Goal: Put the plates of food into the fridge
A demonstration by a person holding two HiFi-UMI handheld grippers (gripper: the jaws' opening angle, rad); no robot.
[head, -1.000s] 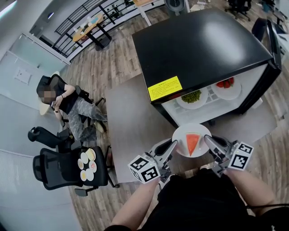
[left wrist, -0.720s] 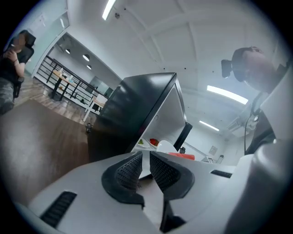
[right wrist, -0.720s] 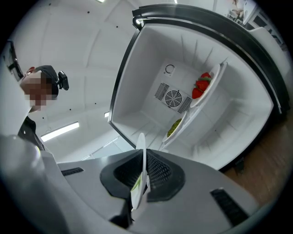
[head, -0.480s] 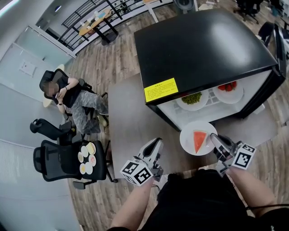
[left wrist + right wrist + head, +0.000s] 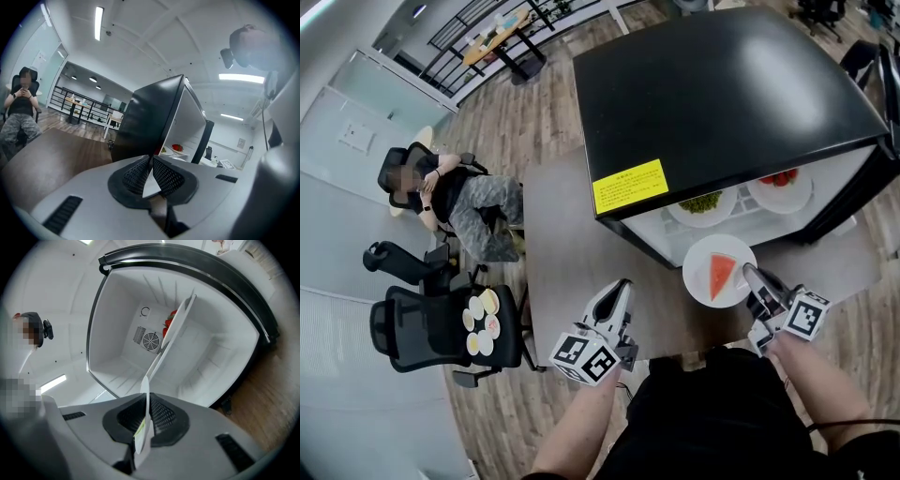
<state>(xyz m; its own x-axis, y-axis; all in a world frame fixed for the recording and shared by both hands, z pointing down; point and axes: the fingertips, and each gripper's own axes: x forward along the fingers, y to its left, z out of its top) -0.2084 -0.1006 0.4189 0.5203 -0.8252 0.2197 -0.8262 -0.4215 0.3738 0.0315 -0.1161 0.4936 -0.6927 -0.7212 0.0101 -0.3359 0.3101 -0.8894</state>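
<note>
Right hand-held gripper (image 5: 145,401), pinching thin round white plate (image 5: 703,272)

Bright ceiling strips (image 5: 99,21), fisheye-warped edges

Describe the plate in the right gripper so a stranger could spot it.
Find the black fridge, open. At its opening the right gripper grips a round white plate by its rim. Unlike the shelved plate of greens and plate of red pieces, it bears one red wedge.
</note>
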